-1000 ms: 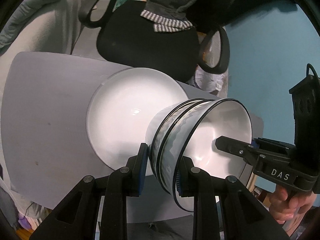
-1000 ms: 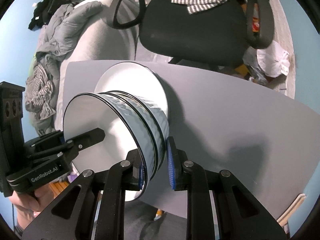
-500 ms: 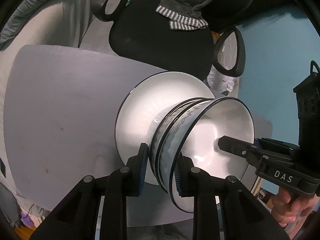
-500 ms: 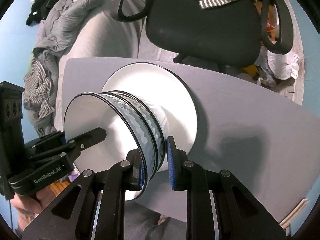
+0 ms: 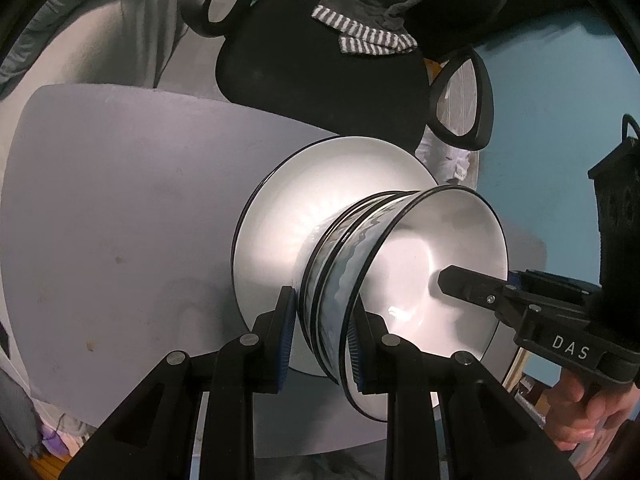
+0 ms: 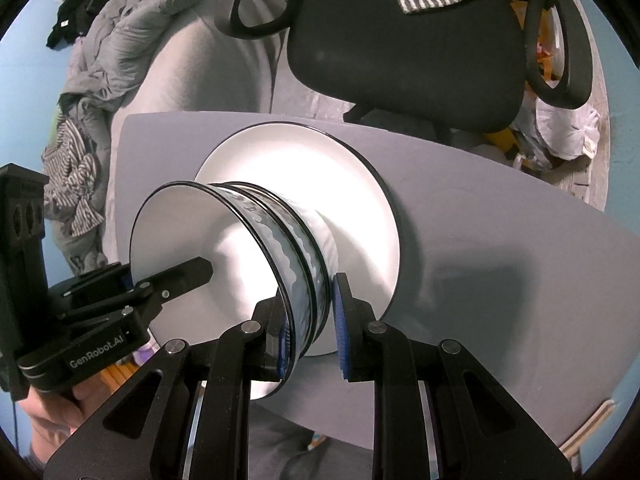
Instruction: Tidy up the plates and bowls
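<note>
Two nested white bowls (image 5: 352, 256) with black rims and a wavy grey band sit on a white black-rimmed plate (image 5: 320, 200) on the grey table (image 5: 120, 200). My left gripper (image 5: 320, 344) is shut on the near rims of the bowl stack. My right gripper (image 6: 310, 328) is shut on the opposite side of the same stack (image 6: 296, 240), above the plate (image 6: 312, 168). Each gripper shows in the other's view, with one finger inside the top bowl.
A black office chair (image 6: 400, 40) with a striped cloth stands behind the table. A grey duvet and clothes (image 6: 120, 60) lie at the left. White plastic bags (image 6: 560, 128) lie on the floor at the right. The table's far edge (image 6: 520, 164) is near the plate.
Both grippers have carried the bowls and plate to the right across the table, toward its middle. The grip on the bowls has not changed.
</note>
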The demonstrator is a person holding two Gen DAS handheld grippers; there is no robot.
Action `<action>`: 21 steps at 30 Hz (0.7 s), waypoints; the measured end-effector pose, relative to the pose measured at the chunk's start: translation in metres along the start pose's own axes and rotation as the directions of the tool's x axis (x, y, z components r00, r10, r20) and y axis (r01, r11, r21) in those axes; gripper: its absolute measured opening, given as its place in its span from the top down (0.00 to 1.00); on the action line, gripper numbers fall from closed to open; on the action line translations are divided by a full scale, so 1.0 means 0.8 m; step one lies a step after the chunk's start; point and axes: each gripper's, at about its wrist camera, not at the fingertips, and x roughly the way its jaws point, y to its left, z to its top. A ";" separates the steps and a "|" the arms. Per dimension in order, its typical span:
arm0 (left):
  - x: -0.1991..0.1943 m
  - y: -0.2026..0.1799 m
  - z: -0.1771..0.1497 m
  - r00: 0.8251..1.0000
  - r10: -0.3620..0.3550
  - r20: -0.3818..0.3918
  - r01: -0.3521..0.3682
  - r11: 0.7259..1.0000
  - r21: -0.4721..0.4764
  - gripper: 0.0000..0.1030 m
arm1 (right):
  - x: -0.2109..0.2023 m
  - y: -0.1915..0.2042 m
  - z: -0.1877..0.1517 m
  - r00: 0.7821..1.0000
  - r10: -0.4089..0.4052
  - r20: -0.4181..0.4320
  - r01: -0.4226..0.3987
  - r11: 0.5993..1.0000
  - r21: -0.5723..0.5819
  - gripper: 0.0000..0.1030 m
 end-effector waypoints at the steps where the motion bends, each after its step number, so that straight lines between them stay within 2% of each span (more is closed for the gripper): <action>1: 0.001 -0.001 -0.001 1.000 0.004 0.002 -0.004 1.000 0.004 0.77 | 0.000 0.001 0.000 1.000 -0.003 -0.002 0.003 1.000 -0.003 0.81; 3: 0.002 -0.004 -0.002 1.000 0.006 0.004 -0.006 1.000 0.013 0.77 | 0.000 0.000 0.000 1.000 -0.005 -0.001 0.005 1.000 -0.002 0.81; 6: 0.003 -0.004 -0.003 1.000 -0.020 0.005 0.020 1.000 0.015 0.68 | 0.000 0.000 0.000 1.000 -0.004 0.000 0.004 1.000 0.000 0.79; 9: 0.000 -0.003 -0.004 1.000 -0.025 0.017 0.025 1.000 0.011 0.65 | 0.000 0.001 0.000 1.000 0.006 0.002 -0.006 1.000 -0.007 0.72; 12: -0.006 -0.004 -0.007 0.999 0.011 0.043 -0.012 1.000 0.022 0.53 | -0.002 0.007 -0.003 0.999 -0.026 0.021 0.027 0.999 -0.026 0.71; 13: -0.008 -0.004 -0.008 0.998 0.025 0.054 -0.027 0.999 0.026 0.47 | -0.003 0.011 -0.004 0.999 -0.037 0.029 0.038 0.999 -0.035 0.68; 14: -0.012 -0.005 -0.010 0.997 0.047 0.069 -0.049 0.998 0.033 0.45 | -0.005 0.013 -0.005 0.998 -0.050 0.039 0.052 0.998 -0.043 0.65; 16: -0.016 -0.004 -0.012 0.994 0.074 0.083 -0.077 0.996 0.038 0.41 | -0.009 0.017 -0.009 0.995 -0.081 0.064 0.084 0.995 -0.053 0.49; 19: -0.028 -0.006 -0.019 0.987 0.104 0.119 -0.110 0.993 0.048 0.34 | -0.020 0.020 -0.015 0.985 -0.129 0.112 0.136 0.989 -0.055 0.45; 21: -0.041 -0.010 -0.024 0.978 0.131 0.163 -0.142 0.988 0.056 0.34 | -0.030 0.023 -0.021 0.977 -0.158 0.144 0.168 0.984 -0.059 0.44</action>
